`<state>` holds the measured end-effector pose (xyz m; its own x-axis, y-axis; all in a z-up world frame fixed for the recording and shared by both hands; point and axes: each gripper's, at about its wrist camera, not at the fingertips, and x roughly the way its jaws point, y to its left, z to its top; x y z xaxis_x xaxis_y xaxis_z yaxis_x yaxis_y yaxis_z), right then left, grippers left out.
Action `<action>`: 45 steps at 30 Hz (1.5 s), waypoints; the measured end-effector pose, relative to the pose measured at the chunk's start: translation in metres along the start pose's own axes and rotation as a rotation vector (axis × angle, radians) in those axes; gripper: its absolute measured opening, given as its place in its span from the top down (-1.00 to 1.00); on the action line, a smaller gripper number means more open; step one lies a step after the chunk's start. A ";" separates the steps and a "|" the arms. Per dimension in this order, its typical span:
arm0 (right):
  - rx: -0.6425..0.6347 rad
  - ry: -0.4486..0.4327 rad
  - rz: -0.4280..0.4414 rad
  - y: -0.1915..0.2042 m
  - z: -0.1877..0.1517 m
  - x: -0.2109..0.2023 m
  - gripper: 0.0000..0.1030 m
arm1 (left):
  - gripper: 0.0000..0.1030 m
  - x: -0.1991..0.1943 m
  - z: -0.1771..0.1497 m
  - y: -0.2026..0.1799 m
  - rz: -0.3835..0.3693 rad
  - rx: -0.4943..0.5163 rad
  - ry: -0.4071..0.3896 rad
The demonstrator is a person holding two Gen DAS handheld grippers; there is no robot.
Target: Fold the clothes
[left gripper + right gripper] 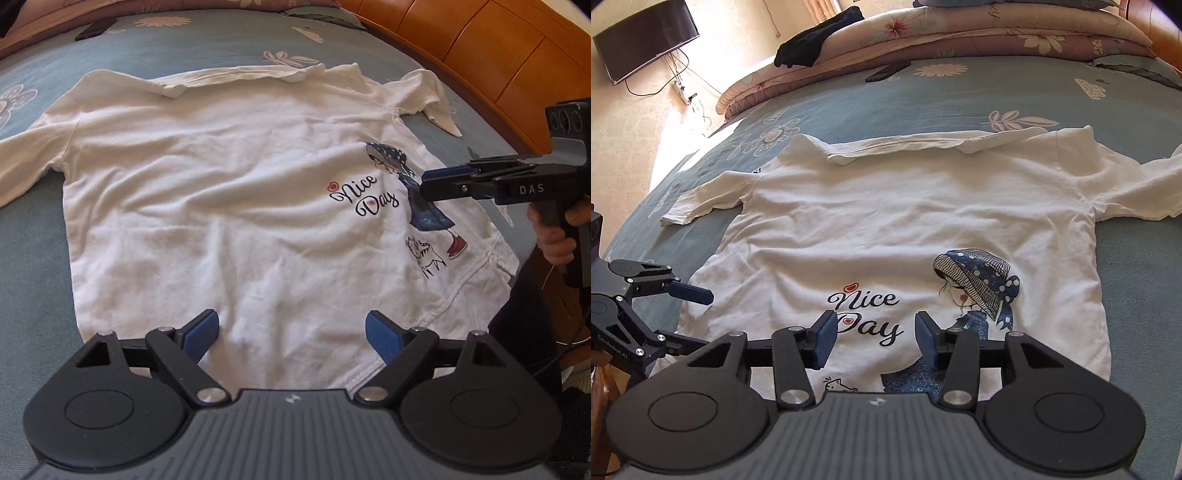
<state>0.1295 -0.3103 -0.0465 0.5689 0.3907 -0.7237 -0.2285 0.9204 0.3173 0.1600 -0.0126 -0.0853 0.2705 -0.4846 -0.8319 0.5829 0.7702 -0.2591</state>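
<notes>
Blue bed cover [923, 99] with pale flowers fills most of both views, and the white T-shirt [905, 229] lies spread out flat on top of it. The shirt has its picture side up, with both short sleeves out to the sides and its far edge folded over a little. A pile of pink quilts [960, 33] sits at the far end of the bed, with some black clothes [816, 37] on top and a dark phone [888, 71] just in front. A wooden bed frame [480, 48] runs along one side. A dark TV [646, 37] hangs on the wall. On the shirt is a drawing of a girl [975, 280] in a blue scarf, next to the words "Nice Day" [866, 310]. The left gripper [291, 334] hangs just over the near hem of the shirt with its blue fingers spread wide and nothing between them. The right gripper [873, 338] hangs over the words and the girl, its fingers also spread apart and holding nothing.
</notes>
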 end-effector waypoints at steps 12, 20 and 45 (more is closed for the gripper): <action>0.209 -0.069 -0.030 -0.013 -0.044 -0.038 -0.34 | -0.72 -0.053 -0.011 0.030 0.218 -0.218 -0.088; 0.357 -0.038 0.003 -0.015 -0.068 -0.034 -0.49 | -0.72 -0.028 -0.045 0.000 0.109 -0.289 -0.047; 0.437 -0.066 -0.071 -0.028 -0.094 -0.046 -0.74 | -0.79 -0.072 -0.050 -0.023 0.285 -0.152 0.007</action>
<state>0.0357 -0.3528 -0.0799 0.6233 0.3124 -0.7169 0.1598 0.8465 0.5078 0.0888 0.0255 -0.0438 0.4007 -0.2385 -0.8846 0.3629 0.9279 -0.0857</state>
